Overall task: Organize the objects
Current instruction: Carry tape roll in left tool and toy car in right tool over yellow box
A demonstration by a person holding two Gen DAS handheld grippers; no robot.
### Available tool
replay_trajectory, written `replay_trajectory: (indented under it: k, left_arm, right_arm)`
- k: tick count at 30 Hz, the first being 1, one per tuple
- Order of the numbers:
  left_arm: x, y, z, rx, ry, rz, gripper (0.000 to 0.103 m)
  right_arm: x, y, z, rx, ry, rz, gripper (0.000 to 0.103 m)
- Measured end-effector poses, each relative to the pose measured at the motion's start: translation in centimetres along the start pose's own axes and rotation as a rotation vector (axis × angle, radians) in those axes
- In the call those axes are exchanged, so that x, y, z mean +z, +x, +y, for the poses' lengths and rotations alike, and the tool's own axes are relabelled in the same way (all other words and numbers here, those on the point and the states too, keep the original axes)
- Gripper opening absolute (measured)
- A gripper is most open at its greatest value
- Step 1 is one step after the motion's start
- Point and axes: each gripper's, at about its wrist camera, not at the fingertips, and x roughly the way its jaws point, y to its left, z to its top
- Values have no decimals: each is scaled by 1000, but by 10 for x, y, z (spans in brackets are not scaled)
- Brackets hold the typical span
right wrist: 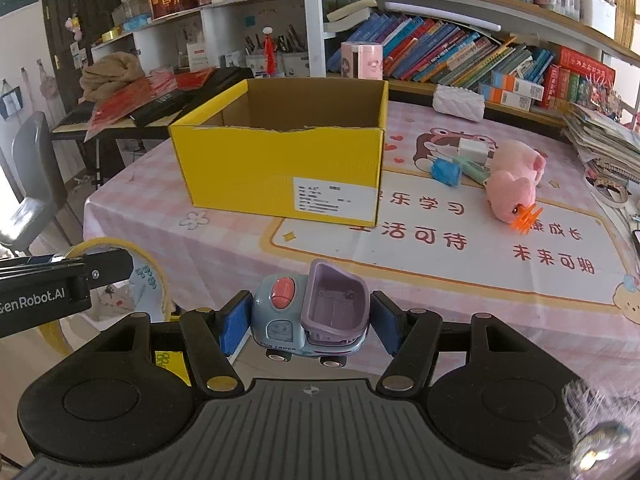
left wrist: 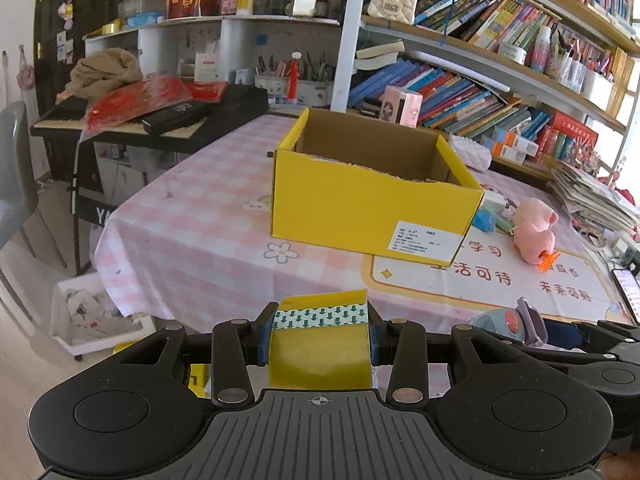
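Two grippers are loaded as we look across the table [left wrist: 192, 216], which wears a pink checked cloth. Our left gripper [left wrist: 320, 334] has its fingers [left wrist: 264, 338] closed nearly all the way onto a roll of yellow tape [left wrist: 320, 344], the blue pads pressing its flat sides; a band of white with green arrows runs across the roll. In the right wrist view the same roll [right wrist: 154, 280] shows as a yellow ring at the lower left, held off the near edge of the table.

Our right gripper [right wrist: 310, 322] has its fingers [right wrist: 234, 322] about half spread and pressed on either side of a toy truck [right wrist: 308, 320], grey-blue in the cab with a purple tipper bed and a pink button on top. The truck hangs just short of the table's near edge.

Ahead of both grippers an open yellow cardboard box [right wrist: 280, 172] stands on the table, a white label on its near wall. To the right of the box lie a pink plush toy [right wrist: 512, 184] with an orange clip [right wrist: 526, 218] touching it, and a blue object [right wrist: 444, 170] nearer the box. Bookshelves [left wrist: 480, 40] fill the background.
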Motion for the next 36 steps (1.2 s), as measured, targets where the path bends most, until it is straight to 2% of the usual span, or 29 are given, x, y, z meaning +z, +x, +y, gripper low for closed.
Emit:
replay_trajectory:
  k: [11, 22, 31, 36]
  left_arm:
    - [2, 1, 0, -27, -8, -1, 39]
    - [8, 13, -4, -15, -10, 7, 39]
    - [35, 29, -12, 3, -5, -44, 39]
    - [51, 43, -12, 15, -26, -84, 39]
  right_arm:
    - [3, -4, 9, -18, -27, 3, 61]
    - [7, 8, 2, -5, -12, 29, 61]
    - [36, 28, -7, 27, -29, 2, 61]
    - [59, 39, -10, 50, -53, -48, 61]
